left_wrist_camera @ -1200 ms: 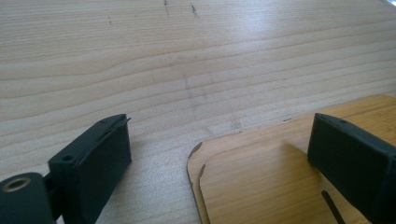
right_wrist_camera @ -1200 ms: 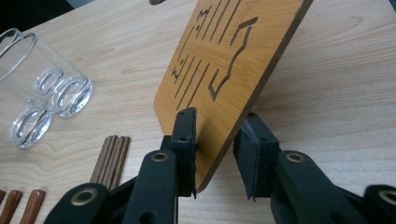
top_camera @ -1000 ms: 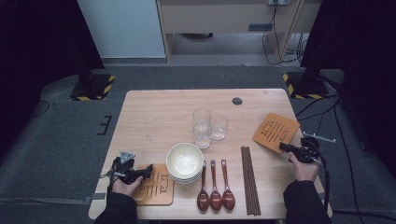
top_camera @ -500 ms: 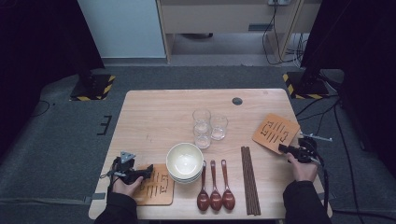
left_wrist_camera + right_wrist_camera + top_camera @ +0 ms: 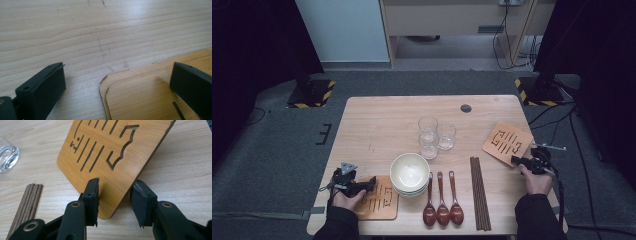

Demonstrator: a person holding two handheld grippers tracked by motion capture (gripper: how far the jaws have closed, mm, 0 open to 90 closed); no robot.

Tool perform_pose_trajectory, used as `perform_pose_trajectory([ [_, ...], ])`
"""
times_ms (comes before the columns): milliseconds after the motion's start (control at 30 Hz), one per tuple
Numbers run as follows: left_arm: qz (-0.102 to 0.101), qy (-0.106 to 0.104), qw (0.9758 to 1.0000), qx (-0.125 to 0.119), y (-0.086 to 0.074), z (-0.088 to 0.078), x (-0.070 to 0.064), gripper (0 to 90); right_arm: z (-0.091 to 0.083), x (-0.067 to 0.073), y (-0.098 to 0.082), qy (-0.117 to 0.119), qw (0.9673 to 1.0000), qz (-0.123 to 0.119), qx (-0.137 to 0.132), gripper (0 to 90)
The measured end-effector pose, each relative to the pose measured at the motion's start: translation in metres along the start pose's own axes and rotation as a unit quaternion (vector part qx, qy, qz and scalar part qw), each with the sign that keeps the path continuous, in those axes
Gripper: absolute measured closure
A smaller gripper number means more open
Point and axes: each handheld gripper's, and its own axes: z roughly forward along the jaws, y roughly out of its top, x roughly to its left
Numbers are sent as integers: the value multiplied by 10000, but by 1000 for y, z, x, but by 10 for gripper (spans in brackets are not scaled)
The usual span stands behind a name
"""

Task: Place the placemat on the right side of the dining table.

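The right hand-held gripper [image 5: 113, 202] is sitting at the right edge of the desk [image 5: 382, 120], w/ its jaws standing on both sides of the near corner of a bamboo coaster [image 5: 117, 147] that has slot cut-outs. In the right gripper view the jaws are released: there is a gap between each pad and the coaster, and the jaws have just been opening. The coaster corner is staying between them, and the far part of the coaster is looking tilted up from the desk. In the high view this coaster [image 5: 508, 142] is lying near the right desk edge, just beside the gripper [image 5: 523, 161].

The left hand-held gripper [image 5: 371, 183] is resting at the front left of the desk, over a second bamboo coaster [image 5: 382, 205]. Its jaws are standing wide apart, released, w/ the coaster corner [image 5: 140, 95] lying flat between them, not pressed.

Between both hands, a stack of bowls [image 5: 410, 173] is touching the left coaster, then 3 dark wooden spoons [image 5: 442, 200] and a bundle of chopsticks [image 5: 479, 192]. Behind them 3 glasses [image 5: 435, 136] are standing close together.
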Motion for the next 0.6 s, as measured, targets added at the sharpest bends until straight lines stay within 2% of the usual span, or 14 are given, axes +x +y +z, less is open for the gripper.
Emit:
perform_pose_trajectory([
  [467,1,0,10000,0,0,0,0,0,5,-2,0,-174,9997,-52,158,583],
  [600,4,-2,10000,1,0,0,0,0,7,-1,0,-360,9988,-276,158,593],
])
